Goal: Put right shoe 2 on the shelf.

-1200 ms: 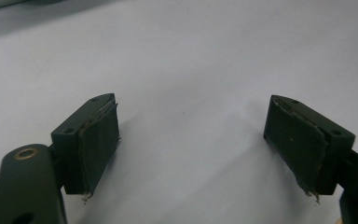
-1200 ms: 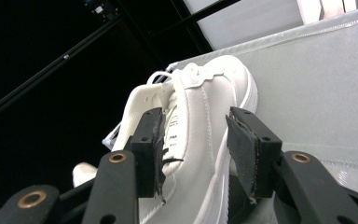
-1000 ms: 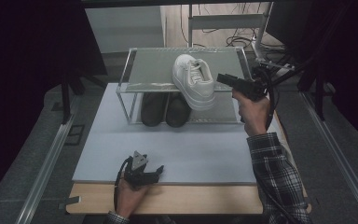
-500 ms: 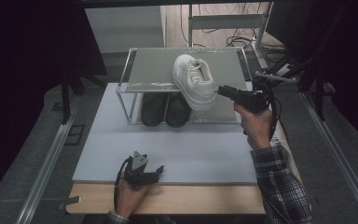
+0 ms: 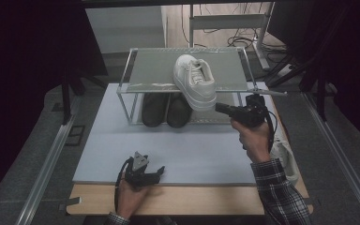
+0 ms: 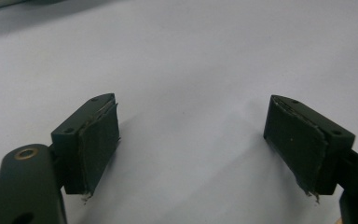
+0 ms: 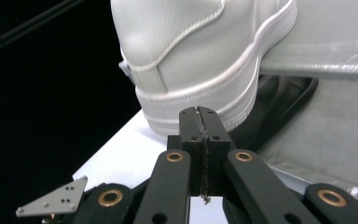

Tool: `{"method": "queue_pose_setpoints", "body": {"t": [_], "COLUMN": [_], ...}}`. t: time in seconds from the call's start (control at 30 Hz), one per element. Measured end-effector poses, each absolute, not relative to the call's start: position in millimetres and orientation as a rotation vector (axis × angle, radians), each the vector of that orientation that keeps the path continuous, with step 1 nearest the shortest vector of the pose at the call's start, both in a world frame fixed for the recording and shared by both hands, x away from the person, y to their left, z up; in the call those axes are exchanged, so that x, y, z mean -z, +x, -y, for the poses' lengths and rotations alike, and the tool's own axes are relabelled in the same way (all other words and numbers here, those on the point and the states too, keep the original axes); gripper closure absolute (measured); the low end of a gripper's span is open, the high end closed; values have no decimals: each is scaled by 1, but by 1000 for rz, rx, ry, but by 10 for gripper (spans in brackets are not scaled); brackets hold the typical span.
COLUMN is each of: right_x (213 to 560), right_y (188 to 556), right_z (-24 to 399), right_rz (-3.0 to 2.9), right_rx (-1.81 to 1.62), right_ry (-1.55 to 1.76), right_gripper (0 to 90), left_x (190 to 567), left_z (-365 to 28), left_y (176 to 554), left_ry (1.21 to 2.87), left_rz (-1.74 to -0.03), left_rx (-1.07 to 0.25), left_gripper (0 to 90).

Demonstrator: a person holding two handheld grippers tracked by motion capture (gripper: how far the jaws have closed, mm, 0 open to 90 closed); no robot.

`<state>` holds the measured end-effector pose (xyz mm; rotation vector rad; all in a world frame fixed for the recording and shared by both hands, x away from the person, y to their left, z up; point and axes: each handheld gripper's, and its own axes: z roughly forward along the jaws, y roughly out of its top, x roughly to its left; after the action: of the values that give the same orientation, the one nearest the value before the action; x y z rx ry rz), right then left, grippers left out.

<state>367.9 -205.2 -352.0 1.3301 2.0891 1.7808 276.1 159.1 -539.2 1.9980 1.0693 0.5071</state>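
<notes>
Rack (image 5: 136, 89) at surface far edge: 1 white sneaker (image 5: 195, 80) on top shelf, overhanging front; 2 dark shoes (image 5: 166, 109) below. Right tongs (image 5: 219, 108) pressed together, empty, just closed, tips by sneaker sole. Left tongs (image 5: 155, 171) apart, empty, near edge.

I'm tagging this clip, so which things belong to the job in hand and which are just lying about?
In the job:
- white shoe, its heel hanging over the rack's front edge
- rack
- right gripper, shut, tips at the heel

Lying about:
- dark shoes under the rack
- left gripper, open on the mat
</notes>
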Motion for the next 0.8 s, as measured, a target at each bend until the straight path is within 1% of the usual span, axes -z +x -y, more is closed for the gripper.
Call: {"method": "queue_pose_setpoints", "body": {"t": [0.23, 0.57, 0.8], "right_x": [360, 360, 365], "right_y": [370, 373, 382], "right_z": [204, 202, 193], "right_rz": [-2105, -2091, -2078], "right_rx": [-1782, -1799, -1783], "right_ry": [1341, 1326, 1296], "right_gripper": [898, 898, 897], "left_x": [539, 539, 539], "left_z": [-159, -159, -159], "left_y": [276, 276, 276], "left_ry": [1998, 1998, 1998], "left_rz": [-1069, -1069, -1069], "left_rx": [-507, -508, -507], "left_gripper": [177, 177, 177]}}
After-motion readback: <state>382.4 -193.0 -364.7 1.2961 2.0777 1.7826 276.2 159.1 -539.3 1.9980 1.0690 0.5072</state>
